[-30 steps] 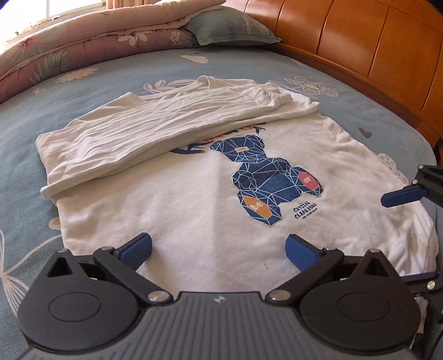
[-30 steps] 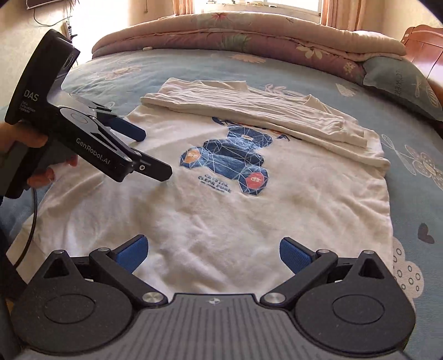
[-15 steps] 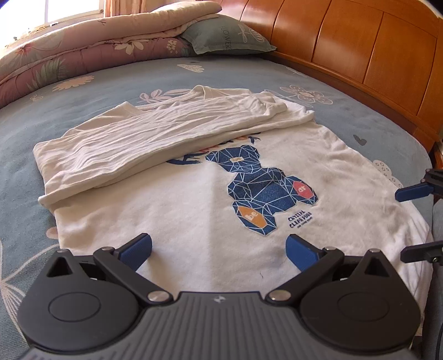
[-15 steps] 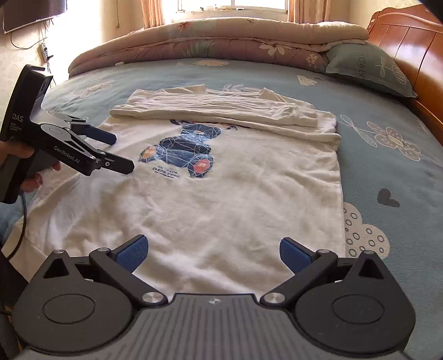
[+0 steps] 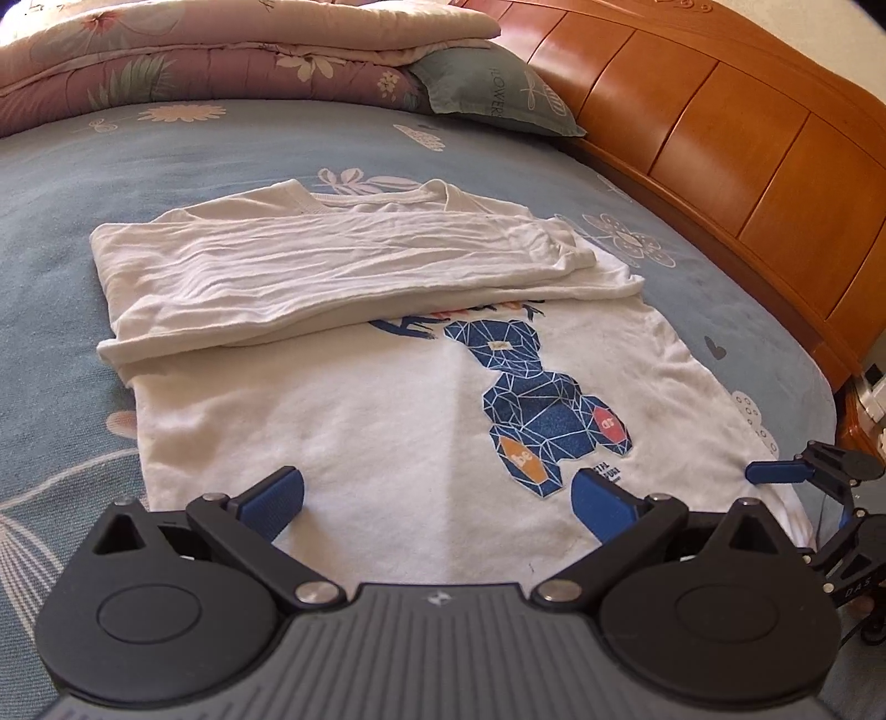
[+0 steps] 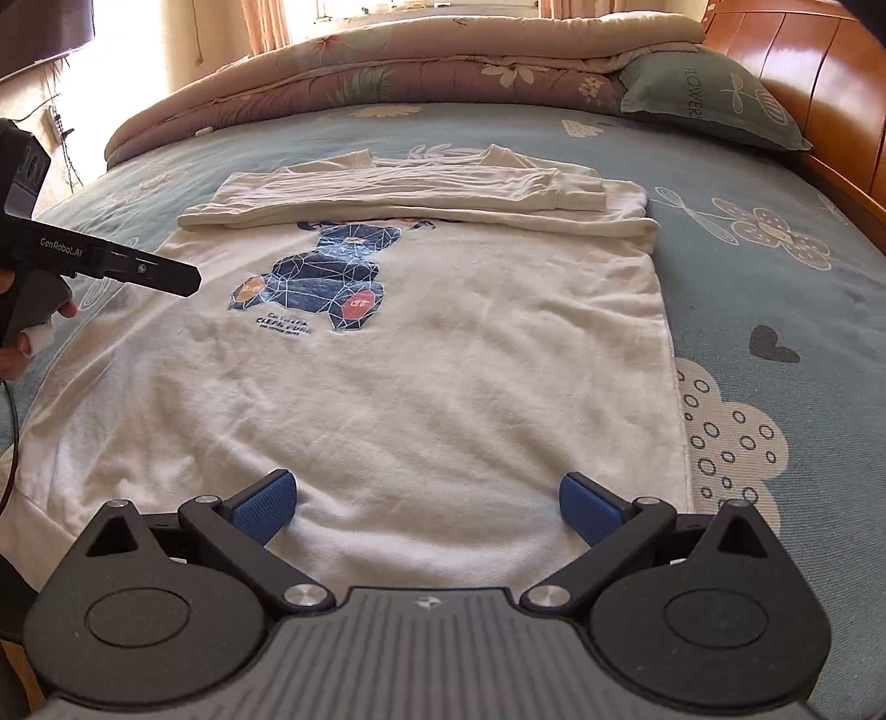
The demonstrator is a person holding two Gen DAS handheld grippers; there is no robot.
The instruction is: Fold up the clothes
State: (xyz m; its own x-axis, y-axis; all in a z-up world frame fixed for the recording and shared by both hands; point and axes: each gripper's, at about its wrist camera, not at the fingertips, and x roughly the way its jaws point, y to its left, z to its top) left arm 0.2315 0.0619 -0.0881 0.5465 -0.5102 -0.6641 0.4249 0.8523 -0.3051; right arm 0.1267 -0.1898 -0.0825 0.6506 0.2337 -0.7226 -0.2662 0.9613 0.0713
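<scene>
Bright window [image 6: 343,8] backlight — edges warped, perhaps soft.

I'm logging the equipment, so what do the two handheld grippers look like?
Both the left gripper and the right gripper are black, with round pivot housings, ribbed grey bodies and blue fingertip pads. The left one's side reads GenRobot.AI, with a black cable trailing.

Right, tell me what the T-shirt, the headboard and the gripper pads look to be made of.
T-shirt: soft matte knit, probably cotton; it creases finely and has a ribbed collar.
Headboard: wood with a glossy varnish; orange-brown panels catch highlights, though veneer is possible.
Pads on the right gripper: blue, finely textured, likely rubber or soft plastic.
</scene>
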